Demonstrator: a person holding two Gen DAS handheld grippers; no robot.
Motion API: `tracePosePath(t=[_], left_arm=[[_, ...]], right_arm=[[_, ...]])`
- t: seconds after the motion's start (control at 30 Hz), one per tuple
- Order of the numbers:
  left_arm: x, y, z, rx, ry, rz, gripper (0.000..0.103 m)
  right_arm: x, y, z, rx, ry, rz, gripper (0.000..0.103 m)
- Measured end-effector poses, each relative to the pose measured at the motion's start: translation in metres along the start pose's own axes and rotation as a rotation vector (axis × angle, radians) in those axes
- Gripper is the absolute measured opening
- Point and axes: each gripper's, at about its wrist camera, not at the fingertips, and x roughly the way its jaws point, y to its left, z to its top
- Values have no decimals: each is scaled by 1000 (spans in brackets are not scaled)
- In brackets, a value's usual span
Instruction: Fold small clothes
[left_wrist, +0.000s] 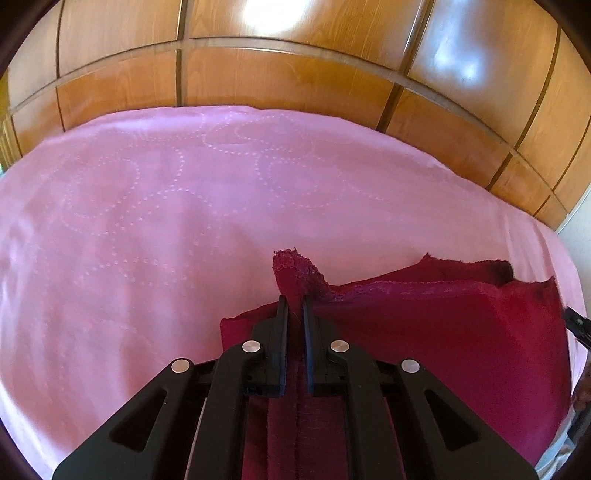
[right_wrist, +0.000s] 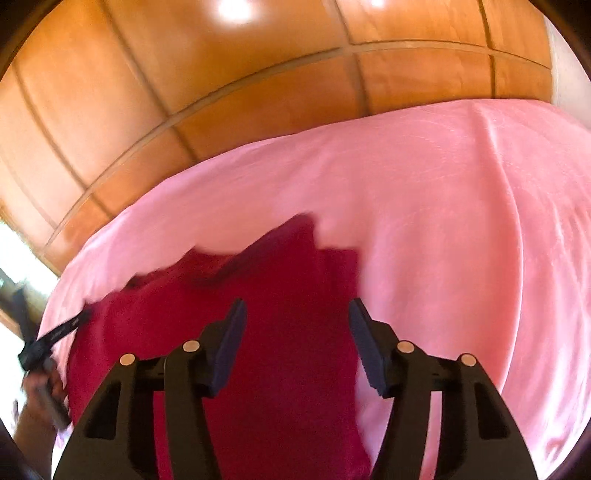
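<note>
Left wrist view: left gripper (left_wrist: 295, 301), bottom centre, jaws pressed nearly together, pinching a raised fold of a dark red cloth (left_wrist: 443, 332). A tuft w/ frayed, lacy edge sticks up just above the fingertips; more cloth runs down btwn the black fingers. Rest of the cloth spreads lower right, flat, matte, woven, w/ a pale stitched hem and ragged upper edge. It lies on a pink sheet (left_wrist: 147, 221), smooth, faintly shiny, w/ dotted circle patterns. Glossy wood panels (left_wrist: 295, 74) curve across the top.

Right wrist view: right gripper (right_wrist: 297, 314), bottom centre, jaws spread, nothing pinched; no contact w/ the pads visible. The cloth lies beneath and btwn them, reaching up-left; image blurred. Left gripper appears at left edge, gripping the cloth's corner, w/ a hand (right_wrist: 44, 391) below it.
</note>
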Motion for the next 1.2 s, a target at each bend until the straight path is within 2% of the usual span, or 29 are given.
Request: tracePosePath(t=[0.07,0.13,0.23,0.3,0.4,0.47,0.57,0.63,0.67,0.7,0.73,0.8,0.83,0.97,1.0,1.03,1.07,1.1,1.2], left_arm=[[-2,1,0,-3,-11,6,6],[-5,0,-2,3,-30,16,6],[-14,-3,-1,13,-74,47,6],[-9,-3,-1,7,-65,65,6],[14,-2,-3,6,-5,96,6],[23,0,-5,-9,15,106,6],[17,-1,-3,1,2,122,12],[7,-1,-4,2,-15,133,14],[-6,-1,-6,-2,-41,135,14],[-15,-1,-8,1,-66,131,14],[-28,-2,-11,7,-91,125,14],[-49,-1,-21,11,-117,100,14],[-61,1,-30,10,-122,83,14],[-91,11,-66,-22,-111,35,14],[-97,13,-76,-27,-108,33,24],[-102,16,-86,-37,-103,26,39],[-108,22,-100,-57,-94,-7,45],[-111,25,-110,-73,-86,-33,48],[-114,25,-141,-64,-41,-63,48]], right_arm=[[11,3,8,-8,11,8,36],[15,12,13,-43,8,3,6],[2,18,23,-54,-68,6,5],[5,14,28,-48,-85,-47,5],[39,4,22,-42,-1,-130,4],[55,-2,16,-23,23,-129,5],[51,-3,14,-7,9,-123,7],[48,-3,17,-24,4,-134,18],[40,-2,17,-34,-11,-141,25],[30,0,16,-37,-33,-145,50],[16,3,15,-43,-73,-152,61],[-4,10,11,-69,-116,-149,61],[-16,16,7,-82,-130,-120,62],[-40,43,-21,-147,-68,86,62],[-42,50,-28,-168,-52,115,62],[-43,58,-37,-191,-31,148,62],[-45,70,-52,-220,3,200,63],[-45,77,-61,-235,22,225,64],[-44,104,-93,-330,87,271,65]])
